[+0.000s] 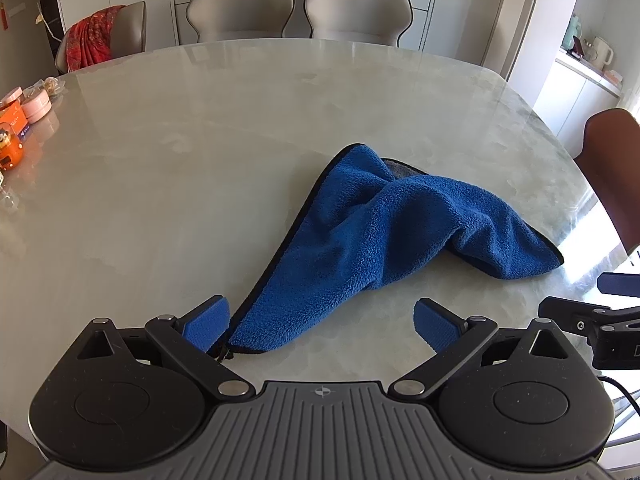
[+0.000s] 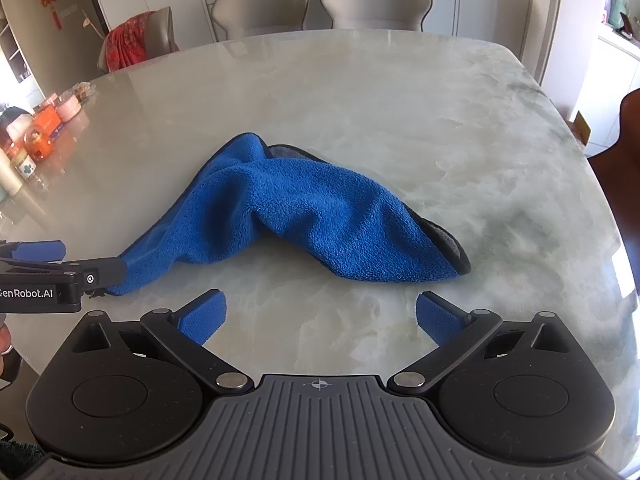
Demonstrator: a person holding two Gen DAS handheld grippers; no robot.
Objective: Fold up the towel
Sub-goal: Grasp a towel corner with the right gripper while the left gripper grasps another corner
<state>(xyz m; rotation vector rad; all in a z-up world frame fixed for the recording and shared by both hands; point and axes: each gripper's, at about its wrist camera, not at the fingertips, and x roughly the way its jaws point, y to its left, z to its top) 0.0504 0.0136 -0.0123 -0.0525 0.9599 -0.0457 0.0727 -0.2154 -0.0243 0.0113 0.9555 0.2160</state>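
A blue fleece towel [image 1: 372,224] with a dark hem and grey underside lies crumpled in a bent heap on the marble table [image 1: 200,140]. My left gripper [image 1: 322,326] is open; the towel's near-left corner lies between its fingers, close to the left pad [image 1: 206,326]. My right gripper [image 2: 320,318] is open and empty, just short of the towel [image 2: 304,216], whose right end lies ahead of its right pad. The left gripper [image 2: 60,264] shows at the left edge of the right wrist view, at the towel's corner.
Jars, pink tins and an orange box [image 1: 16,120] crowd the table's left edge. Two grey chairs [image 1: 300,8] stand at the far side, one with a red cloth [image 1: 90,40] at far left. A brown chair [image 1: 616,168] stands at right.
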